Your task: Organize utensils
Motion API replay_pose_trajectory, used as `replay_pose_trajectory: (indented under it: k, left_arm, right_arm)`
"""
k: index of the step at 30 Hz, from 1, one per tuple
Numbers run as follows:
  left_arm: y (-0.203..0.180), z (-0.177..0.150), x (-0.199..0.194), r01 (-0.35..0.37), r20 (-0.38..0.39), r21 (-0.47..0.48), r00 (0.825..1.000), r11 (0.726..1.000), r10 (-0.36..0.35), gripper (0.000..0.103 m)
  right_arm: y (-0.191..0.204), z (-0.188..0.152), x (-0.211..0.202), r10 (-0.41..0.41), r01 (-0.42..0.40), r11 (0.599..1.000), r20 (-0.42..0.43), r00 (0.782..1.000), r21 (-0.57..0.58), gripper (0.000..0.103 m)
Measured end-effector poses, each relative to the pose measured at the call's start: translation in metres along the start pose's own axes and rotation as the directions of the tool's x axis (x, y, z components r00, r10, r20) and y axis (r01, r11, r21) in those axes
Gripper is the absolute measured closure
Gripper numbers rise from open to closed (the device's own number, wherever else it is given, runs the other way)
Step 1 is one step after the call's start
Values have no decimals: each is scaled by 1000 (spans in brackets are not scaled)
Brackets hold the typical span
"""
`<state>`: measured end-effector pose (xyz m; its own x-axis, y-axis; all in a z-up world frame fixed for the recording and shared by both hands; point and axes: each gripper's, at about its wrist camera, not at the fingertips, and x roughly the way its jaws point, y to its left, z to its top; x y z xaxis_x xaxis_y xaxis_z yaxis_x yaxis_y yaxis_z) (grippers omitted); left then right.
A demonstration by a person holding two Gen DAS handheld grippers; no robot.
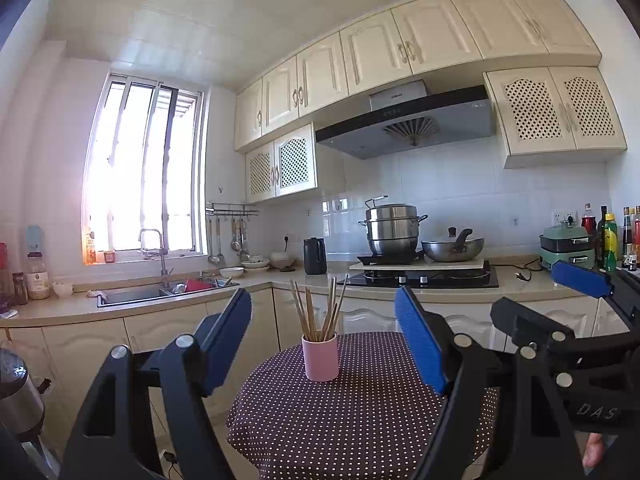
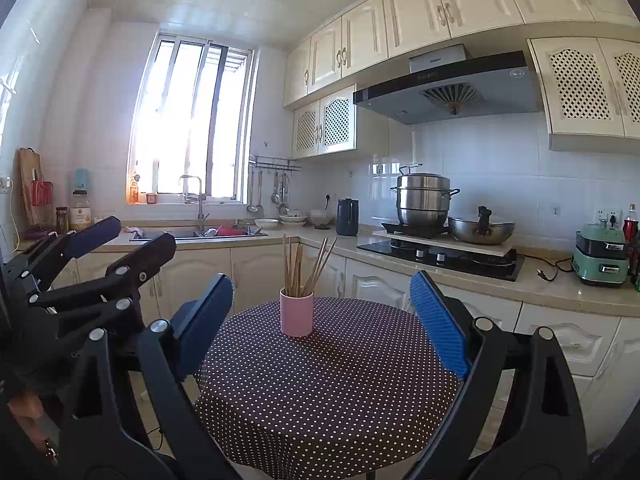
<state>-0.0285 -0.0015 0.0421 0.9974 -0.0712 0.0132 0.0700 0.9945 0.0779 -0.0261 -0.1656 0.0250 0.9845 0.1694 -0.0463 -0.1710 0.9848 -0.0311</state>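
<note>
Both grippers, left gripper [image 1: 324, 340] and right gripper [image 2: 324, 320], hang wide open and empty. Chopsticks [image 1: 320, 310] stand bunched in a pink cup [image 1: 321, 358] mid-table [image 1: 360, 420]: light, stiff, probably slippery; pinch the upper shafts. Kitchen counters lie beyond.

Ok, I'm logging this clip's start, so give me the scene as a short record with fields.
setting: home kitchen
table: round, dotted dark cloth
holder: pink cup, upright on the table
contents: wooden chopsticks standing in the cup
left gripper: fingers apart, holding nothing
right gripper: fingers apart, holding nothing
contact: neither gripper touches the cup
</note>
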Motion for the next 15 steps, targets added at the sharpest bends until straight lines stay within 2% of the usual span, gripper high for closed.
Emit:
replay_pose_trajectory:
  k: [15]
  left_arm:
    - [2, 1, 1, 0, -5, 3, 1000, 1000, 0, 30]
  right_arm:
    - [-2, -4, 2, 1, -1, 1000, -7, 1000, 0, 14]
